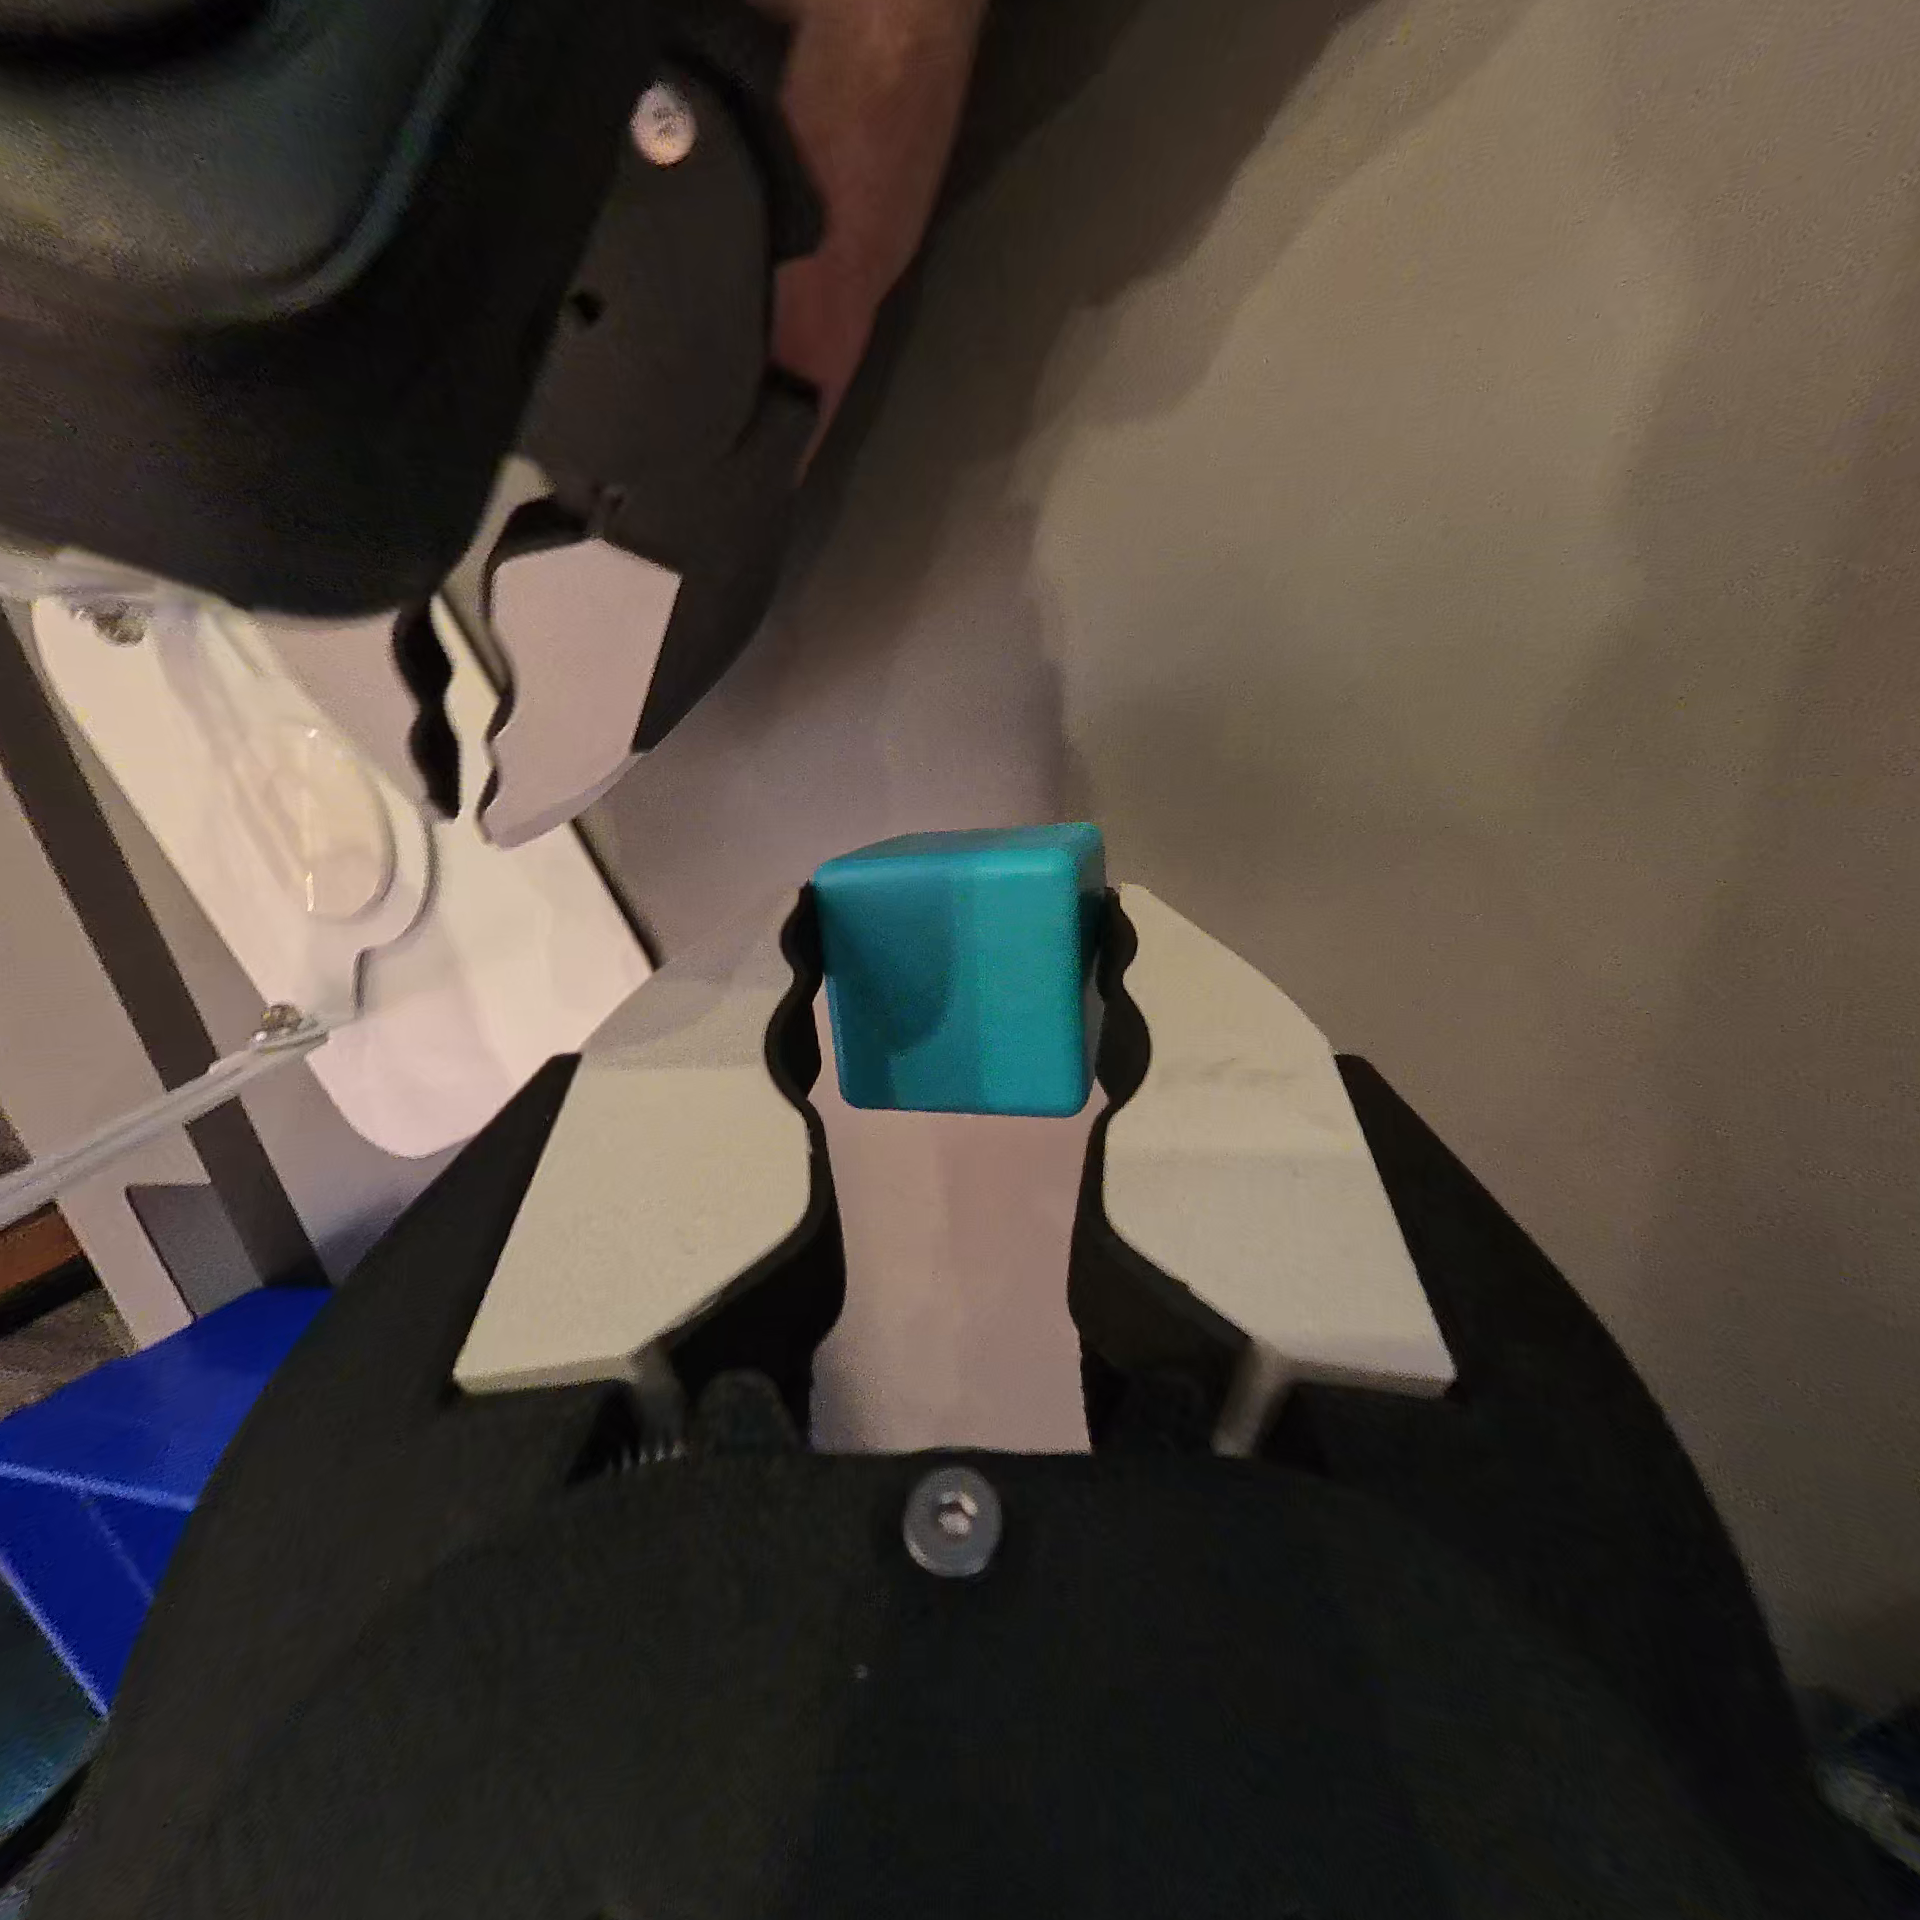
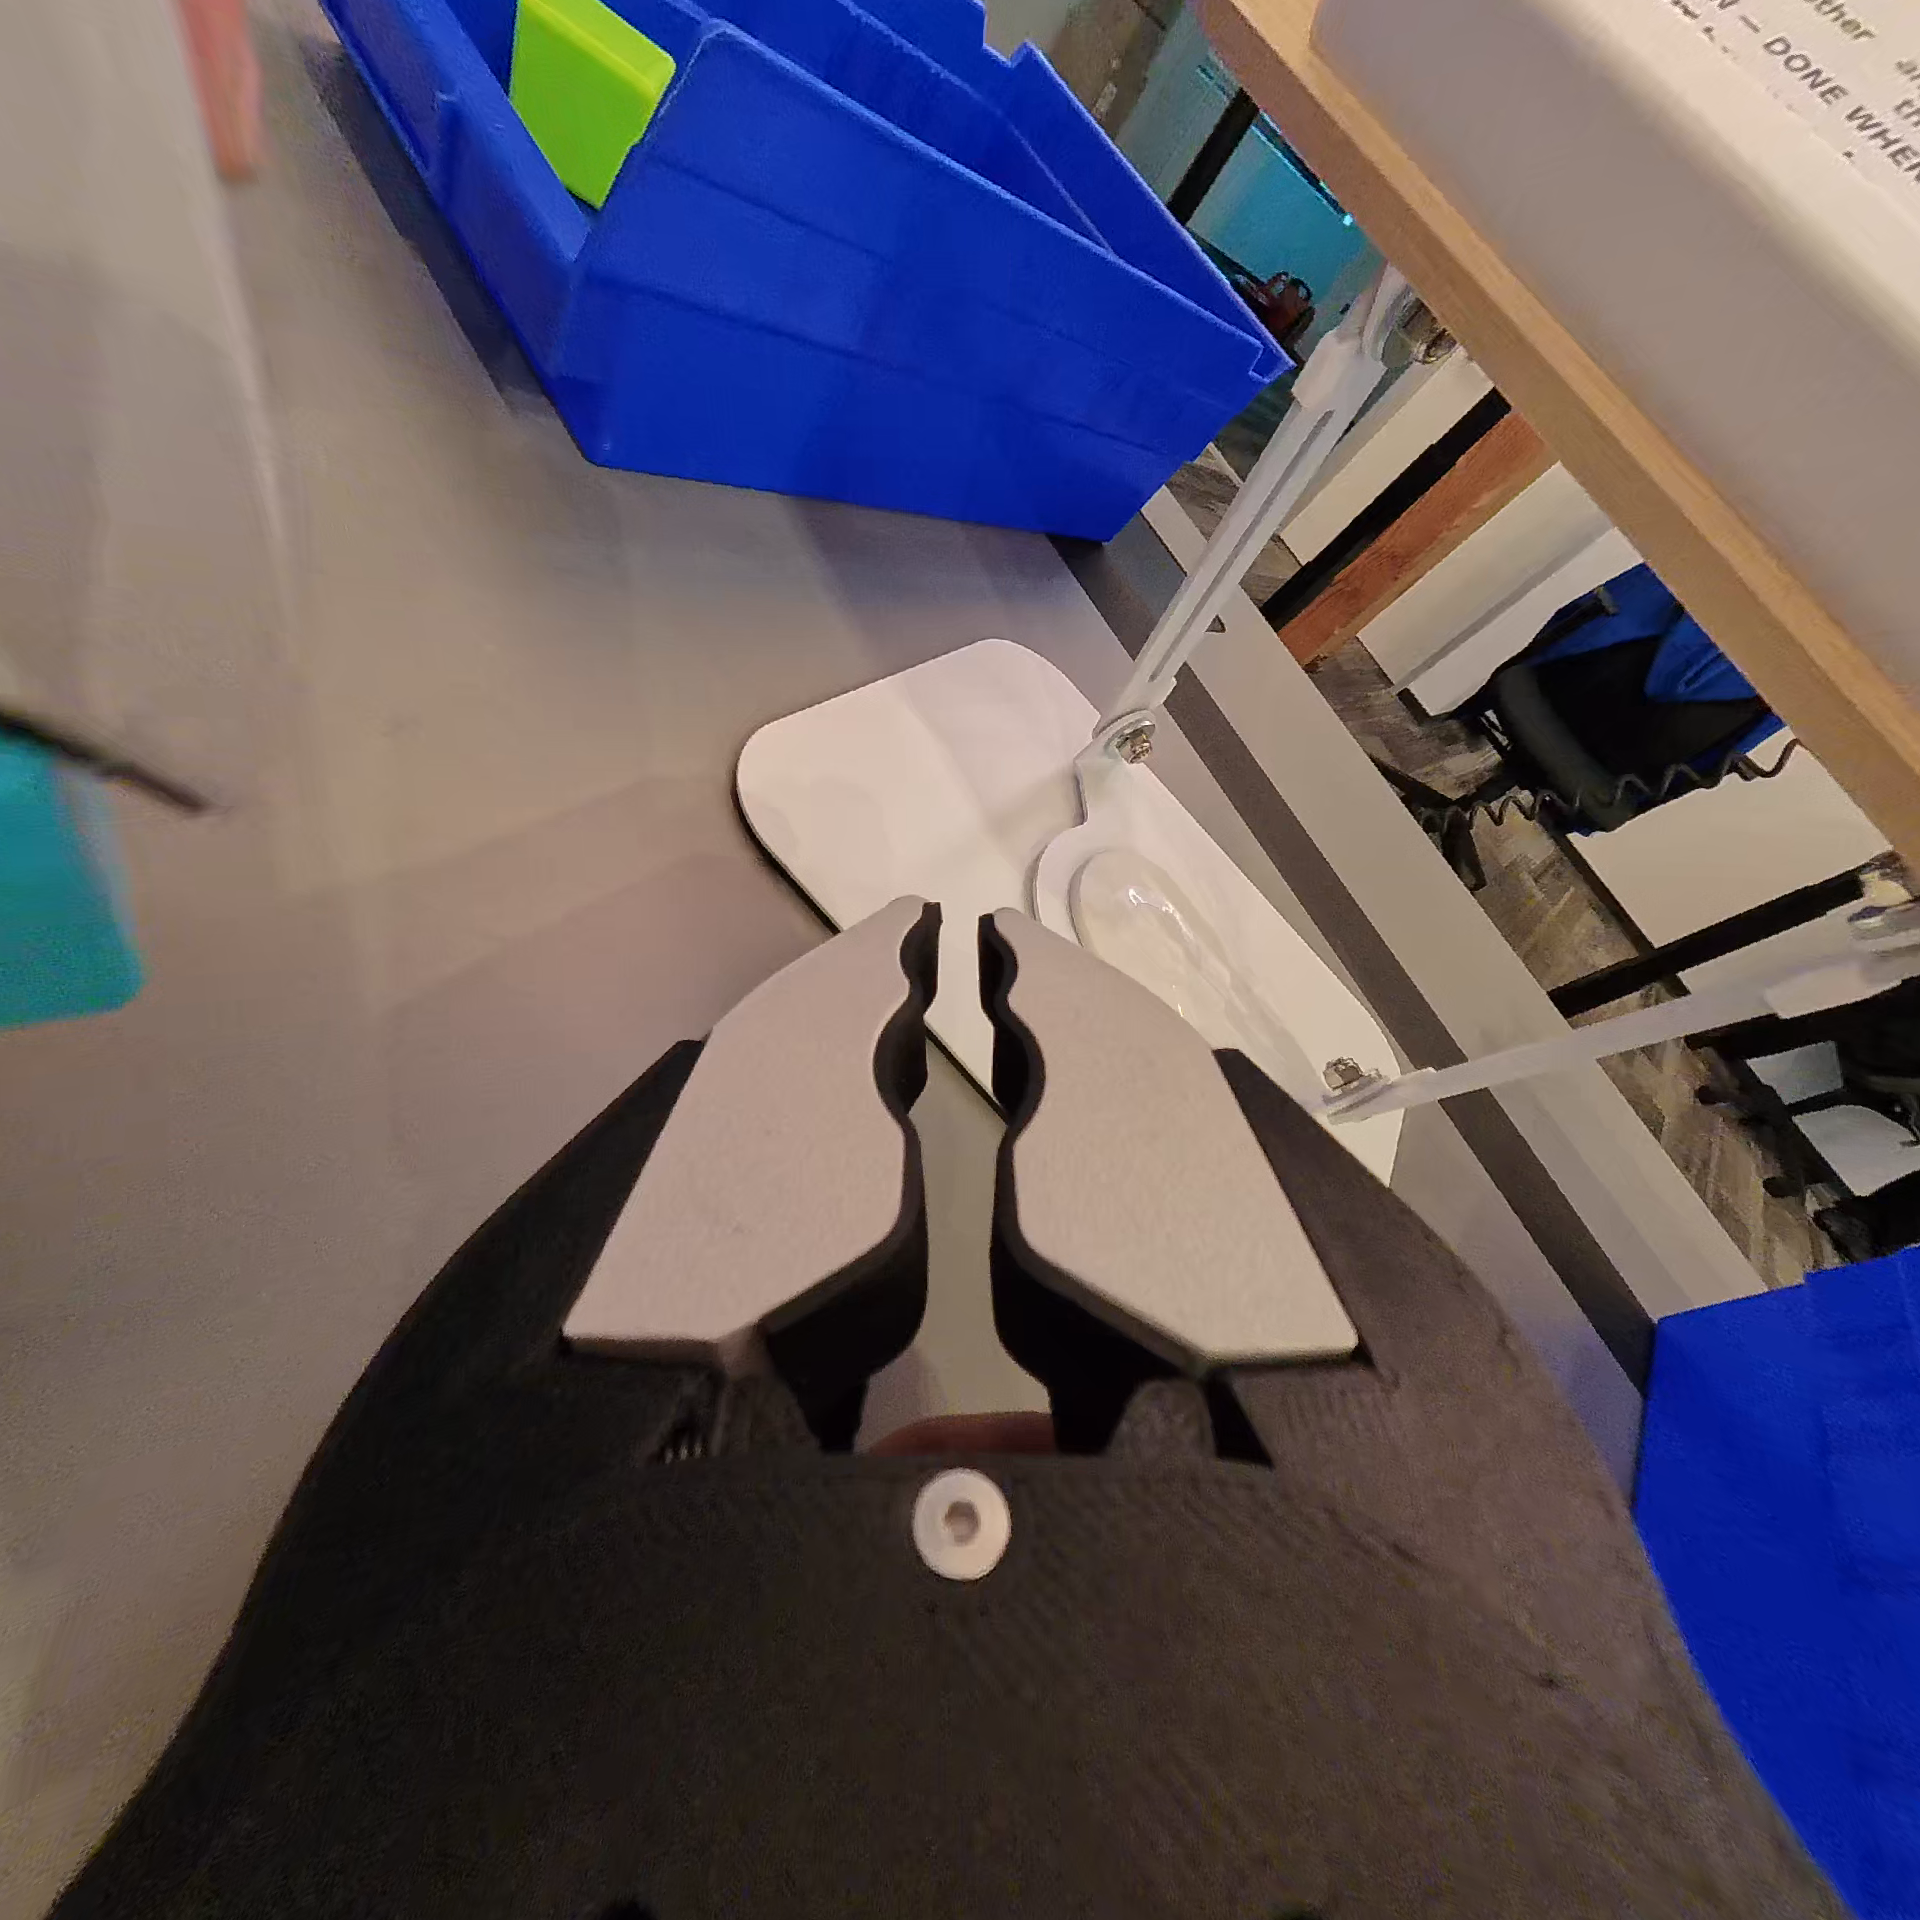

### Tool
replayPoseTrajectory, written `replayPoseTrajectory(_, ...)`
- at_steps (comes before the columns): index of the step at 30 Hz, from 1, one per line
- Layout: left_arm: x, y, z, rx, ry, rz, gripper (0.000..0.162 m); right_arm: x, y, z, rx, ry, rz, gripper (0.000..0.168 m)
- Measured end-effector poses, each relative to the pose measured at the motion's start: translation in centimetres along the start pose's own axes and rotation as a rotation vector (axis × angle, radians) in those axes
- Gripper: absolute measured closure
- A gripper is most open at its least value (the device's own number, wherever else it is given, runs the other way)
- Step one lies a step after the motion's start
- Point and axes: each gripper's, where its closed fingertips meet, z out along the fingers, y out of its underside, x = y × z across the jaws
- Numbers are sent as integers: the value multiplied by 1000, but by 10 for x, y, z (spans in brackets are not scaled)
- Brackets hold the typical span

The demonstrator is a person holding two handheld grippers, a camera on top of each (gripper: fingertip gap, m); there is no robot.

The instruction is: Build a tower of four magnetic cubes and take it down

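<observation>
My left gripper (image 1: 954,966) is shut on a teal cube (image 1: 956,971) and holds it above the grey table (image 1: 1455,623). The same teal cube shows blurred at the left edge of the right wrist view (image 2: 57,883). My right gripper (image 2: 958,925) is nearly shut and empty, its tips a narrow slit apart, over the edge of a white plate (image 2: 894,769). It also shows in the left wrist view (image 1: 468,810), up and to the left of the cube, apart from it. No other cubes are in view.
Blue bins (image 2: 831,312) stand at the back of the table, one holding a lime green piece (image 2: 587,99). Another blue bin (image 2: 1787,1558) is at the right, and one shows in the left wrist view (image 1: 125,1455). A clear stand with thin arms (image 2: 1195,623) sits on the white plate by the table edge.
</observation>
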Motion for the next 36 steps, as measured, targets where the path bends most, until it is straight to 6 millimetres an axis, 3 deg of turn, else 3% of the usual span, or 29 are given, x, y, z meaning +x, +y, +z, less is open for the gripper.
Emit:
replayPoseTrajectory(1, 5, -3, 2, 0, 13, 19, 112, 0, 0, 0, -1, 0, -2, 161)
replayPoseTrajectory(17, 44, -30, 39, 46, 119, 163, 112, 0, 0, 0, 1, -2, -2, 162)
replayPoseTrajectory(32, 40, -31, 44, 62, 88, 146, 109, -1, 0, 0, -2, -3, -8, 162)
replayPoseTrajectory(36, 32, -28, 31, 74, 67, 130, 107, -1, 0, 1, -1, -3, -7, 162)
